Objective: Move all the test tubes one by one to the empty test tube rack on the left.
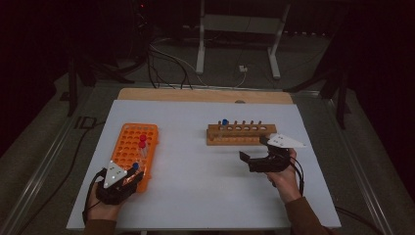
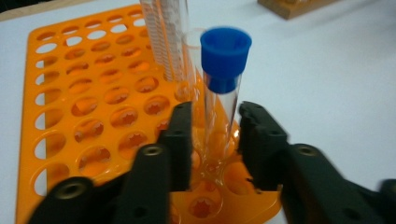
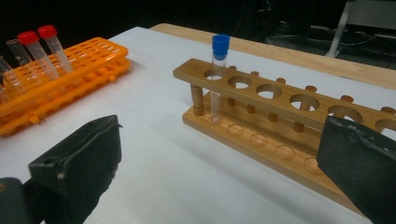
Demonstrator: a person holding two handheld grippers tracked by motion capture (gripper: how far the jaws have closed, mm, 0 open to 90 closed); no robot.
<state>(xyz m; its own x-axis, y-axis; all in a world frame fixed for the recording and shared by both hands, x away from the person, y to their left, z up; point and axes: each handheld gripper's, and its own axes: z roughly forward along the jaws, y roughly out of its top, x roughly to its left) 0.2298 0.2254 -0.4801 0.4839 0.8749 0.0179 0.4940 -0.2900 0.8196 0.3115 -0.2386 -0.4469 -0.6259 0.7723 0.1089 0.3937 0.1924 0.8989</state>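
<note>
Left gripper (image 2: 215, 140) open around blue-capped tube (image 2: 223, 93) in orange rack (image 2: 93, 116), pads apart; right gripper (image 3: 219, 163) open, waiting near wooden rack (image 3: 280, 112).

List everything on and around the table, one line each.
orange rack: 1, orange, left side of table.
wooden rack: 1, light brown, right of centre.
blue-capped tube in orange rack: 1, clear, between the left jaws.
blue-capped tube in wooden rack: 1, clear, end hole.
red-capped tubes: 2, clear, orange rack.
table: 1, white top.
floor cables: several, behind table.
left hand-held gripper: 1, black, at orange rack.
right hand-held gripper: 1, black, open, near wooden rack.
</note>
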